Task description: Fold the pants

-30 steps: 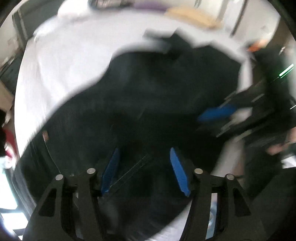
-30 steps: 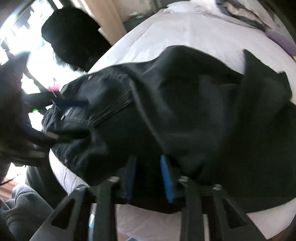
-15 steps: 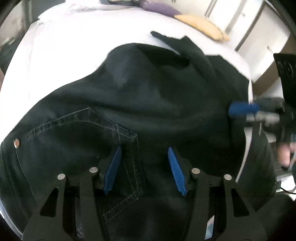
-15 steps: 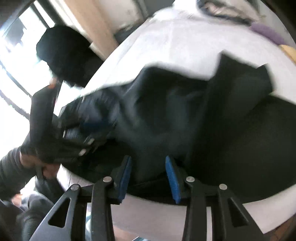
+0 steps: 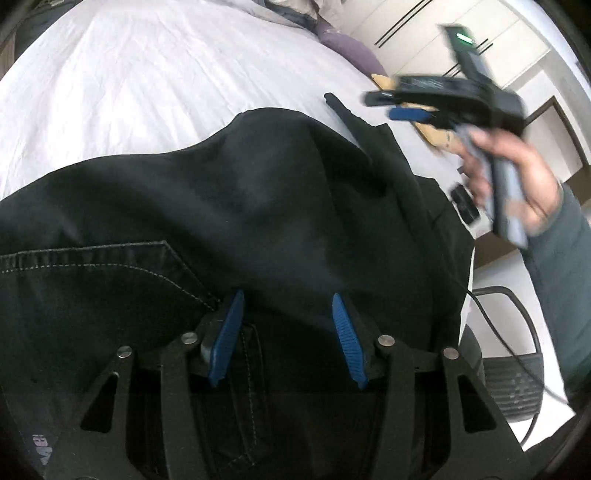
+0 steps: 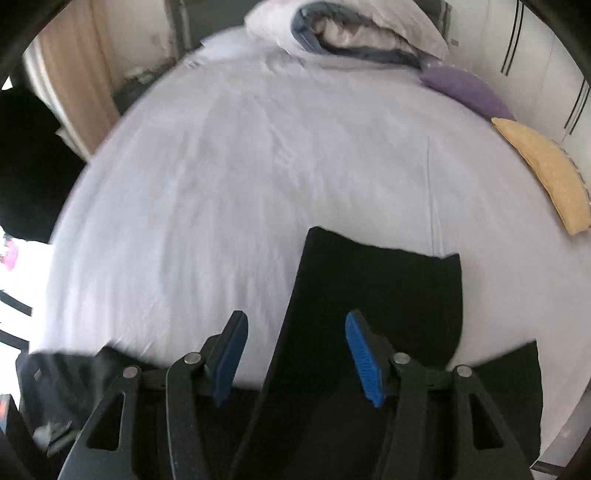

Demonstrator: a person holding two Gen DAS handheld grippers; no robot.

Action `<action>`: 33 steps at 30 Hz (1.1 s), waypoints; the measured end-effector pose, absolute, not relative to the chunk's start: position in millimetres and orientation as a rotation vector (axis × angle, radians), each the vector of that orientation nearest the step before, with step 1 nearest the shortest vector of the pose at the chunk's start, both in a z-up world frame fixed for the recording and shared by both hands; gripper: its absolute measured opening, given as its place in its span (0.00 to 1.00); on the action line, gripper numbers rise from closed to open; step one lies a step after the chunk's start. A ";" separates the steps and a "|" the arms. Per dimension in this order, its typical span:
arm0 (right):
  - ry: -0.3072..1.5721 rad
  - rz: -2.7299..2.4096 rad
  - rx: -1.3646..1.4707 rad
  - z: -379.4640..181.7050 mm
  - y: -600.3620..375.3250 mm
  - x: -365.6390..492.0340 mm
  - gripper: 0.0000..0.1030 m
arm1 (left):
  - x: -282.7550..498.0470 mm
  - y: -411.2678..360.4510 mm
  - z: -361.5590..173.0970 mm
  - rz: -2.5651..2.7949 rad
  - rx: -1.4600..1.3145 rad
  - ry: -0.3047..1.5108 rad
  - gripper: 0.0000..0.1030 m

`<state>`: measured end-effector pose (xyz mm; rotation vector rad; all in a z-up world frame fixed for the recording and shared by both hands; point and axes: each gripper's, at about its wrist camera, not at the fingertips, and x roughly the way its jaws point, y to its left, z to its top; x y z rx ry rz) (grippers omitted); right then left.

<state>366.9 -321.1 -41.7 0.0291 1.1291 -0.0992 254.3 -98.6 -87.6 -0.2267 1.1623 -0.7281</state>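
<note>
- A home bedroom: a bed [image 6: 295, 155] with a wrinkled white sheet fills both views.
- A rolled duvet [image 6: 351, 33] lies at the bed's far end, at 12 o'clock.
- A purple cushion [image 6: 465, 90] and a yellow cushion [image 6: 546, 173] lie at 2 o'clock.
- White wardrobe doors [image 5: 461, 40] stand at 1 o'clock.

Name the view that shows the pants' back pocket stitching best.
Left wrist view: the black pants fill it, and the back pocket seam with pale stitching lies sharp beside the open left claw. The right wrist view shows only a plain leg end on the bed sheet, no pocket.
</note>
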 end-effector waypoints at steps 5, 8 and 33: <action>1.213 -0.197 -0.028 -80.0 -320.7 406.7 0.57 | 252.2 -95.5 -91.1 -0.740 -0.238 1.162 0.46; 1.273 -0.270 -0.004 -99.9 -330.7 419.7 0.58 | 243.1 -76.5 -90.2 -0.745 -0.233 1.151 0.47; 0.763 -0.294 0.432 12.3 -494.7 256.8 0.05 | 236.5 -105.8 -98.0 -0.701 -0.177 1.147 0.47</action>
